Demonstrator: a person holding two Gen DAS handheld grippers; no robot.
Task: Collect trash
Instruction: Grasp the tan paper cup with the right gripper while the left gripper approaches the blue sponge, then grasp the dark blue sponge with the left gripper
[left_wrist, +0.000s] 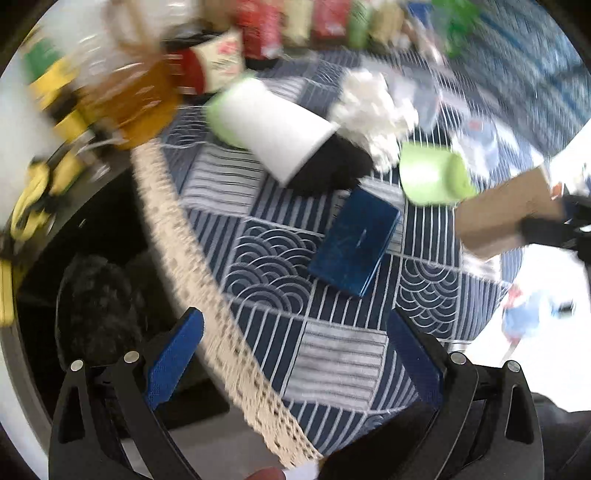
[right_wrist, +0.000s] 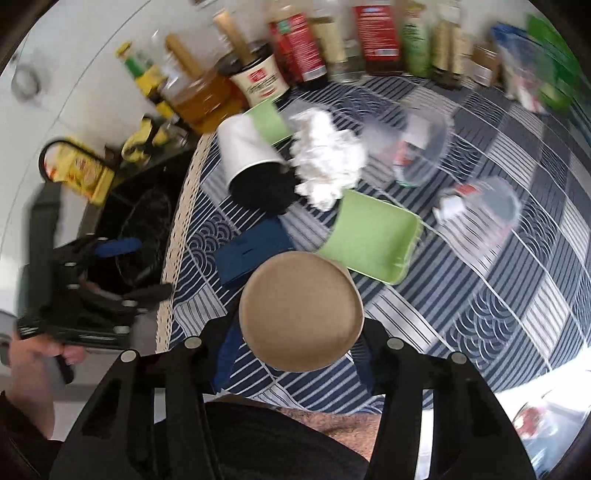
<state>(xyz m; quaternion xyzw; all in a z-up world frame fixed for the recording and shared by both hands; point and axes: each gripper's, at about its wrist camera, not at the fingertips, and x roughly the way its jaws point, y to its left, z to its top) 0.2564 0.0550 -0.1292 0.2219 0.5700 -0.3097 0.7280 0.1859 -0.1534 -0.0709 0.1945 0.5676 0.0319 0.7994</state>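
Observation:
My right gripper (right_wrist: 295, 350) is shut on a brown paper cup (right_wrist: 299, 310), whose round base faces the camera. In the left wrist view the same brown cup (left_wrist: 506, 214) hangs at the right above the table. My left gripper (left_wrist: 295, 325) is open over the table's lace edge with nothing between its blue pads. On the patterned cloth lie a tipped white-and-green cup (left_wrist: 273, 125), a crumpled white tissue (left_wrist: 373, 110), a green cup (left_wrist: 432, 173) and a flat blue box (left_wrist: 356, 242). Two clear plastic cups (right_wrist: 421, 147) (right_wrist: 480, 210) lie further right.
A black-lined bin (left_wrist: 96, 306) stands below the table's left edge. Bottles, jars and cartons (right_wrist: 295, 48) line the far side of the table. A hand (right_wrist: 37, 354) holds the left gripper (right_wrist: 99, 288) over the bin.

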